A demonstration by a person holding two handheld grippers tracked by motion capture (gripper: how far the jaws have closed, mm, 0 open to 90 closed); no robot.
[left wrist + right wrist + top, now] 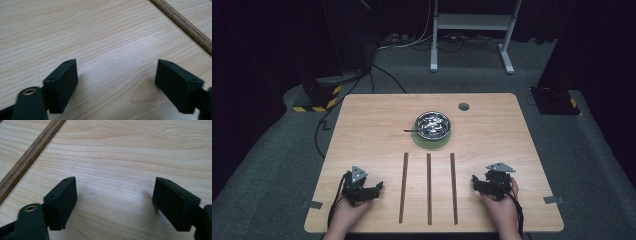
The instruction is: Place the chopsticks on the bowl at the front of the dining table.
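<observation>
The metal bowl [433, 125] sits on a green mat [432, 141] toward the table's [362, 125] far edge, centred, a dark utensil [412, 131] over its rim. Likely light, rigid and slippery; grip the rim. Left gripper [379, 186] and right gripper [473, 180] rest near the near corners, fingers [61, 85] wide apart, empty.

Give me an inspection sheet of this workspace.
Surface: wooden table with three dark strips and a grey grommet.
Job's things: steel bowl on a green mat, a utensil handle sticking out to the left.
Clutter: nothing seen.
Grippers: left gripper and right gripper open, nothing between the jaws, low over the table.
Cables: one trails from the left gripper; more on the floor.
Surroundings: dark room, grey carpet, white stand.
</observation>
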